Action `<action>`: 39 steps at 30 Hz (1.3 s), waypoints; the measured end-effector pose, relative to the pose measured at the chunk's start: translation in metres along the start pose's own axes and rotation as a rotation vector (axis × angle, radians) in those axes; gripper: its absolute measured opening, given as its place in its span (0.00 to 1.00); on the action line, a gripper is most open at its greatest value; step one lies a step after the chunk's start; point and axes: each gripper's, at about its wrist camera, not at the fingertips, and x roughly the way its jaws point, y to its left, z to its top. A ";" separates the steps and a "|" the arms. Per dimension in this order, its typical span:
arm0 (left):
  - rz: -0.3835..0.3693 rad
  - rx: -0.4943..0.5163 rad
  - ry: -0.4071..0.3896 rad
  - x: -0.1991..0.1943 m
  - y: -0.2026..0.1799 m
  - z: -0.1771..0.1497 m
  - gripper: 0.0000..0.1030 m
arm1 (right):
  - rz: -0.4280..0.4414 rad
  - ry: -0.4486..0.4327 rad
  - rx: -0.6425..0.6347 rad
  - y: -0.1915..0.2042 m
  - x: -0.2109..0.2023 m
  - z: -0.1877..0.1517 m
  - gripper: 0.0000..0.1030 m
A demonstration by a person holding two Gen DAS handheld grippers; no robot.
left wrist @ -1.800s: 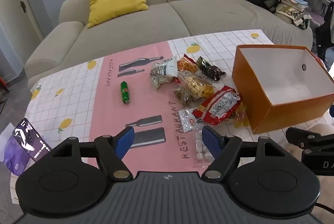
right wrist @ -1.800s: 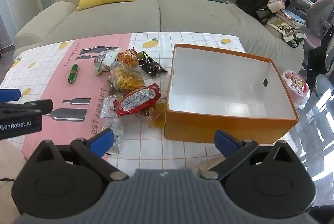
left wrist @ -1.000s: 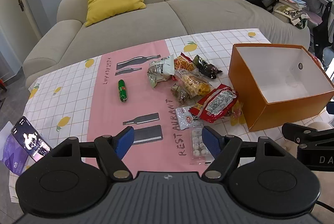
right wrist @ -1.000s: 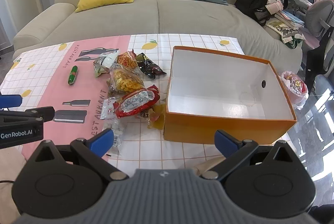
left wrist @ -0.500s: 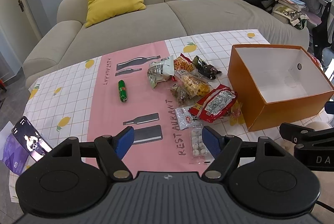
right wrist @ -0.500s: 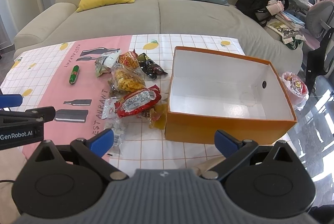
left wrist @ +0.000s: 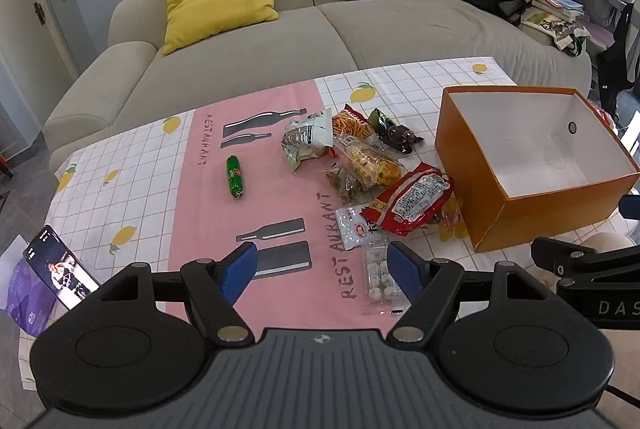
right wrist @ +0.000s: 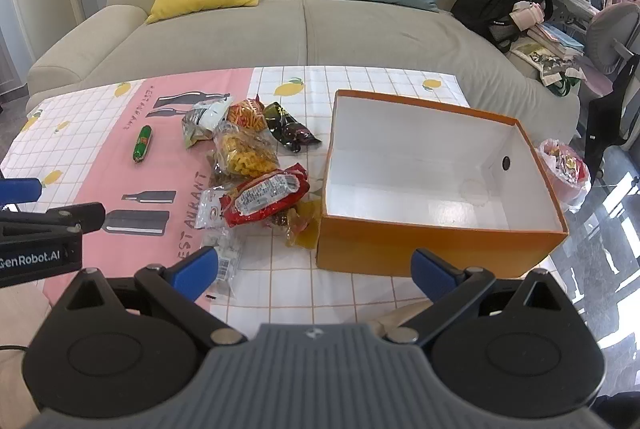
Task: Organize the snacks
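While I hover: my left hand-held gripper and right hand-held gripper gape wide, holding nothing.
Snacks: piled left of orange box.

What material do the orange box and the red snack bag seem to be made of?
Orange box: probably cardboard with a matte finish, judging by its thin straight walls, crisp corners and plain white inside. Red snack bag: likely thin plastic film, glossy, since it is crinkled and reflects light.
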 end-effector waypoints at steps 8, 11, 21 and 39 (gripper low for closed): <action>0.000 0.000 0.000 0.000 0.000 0.000 0.85 | -0.001 0.002 -0.002 -0.001 -0.001 0.001 0.97; 0.000 -0.001 0.000 0.000 0.000 0.000 0.85 | -0.002 0.002 0.000 -0.001 -0.001 0.001 0.97; -0.002 0.000 0.002 -0.001 -0.002 0.000 0.85 | -0.003 0.005 0.002 -0.001 0.000 0.001 0.97; -0.037 0.014 0.037 0.016 -0.004 -0.001 0.85 | -0.006 0.043 0.018 0.000 0.020 -0.002 0.97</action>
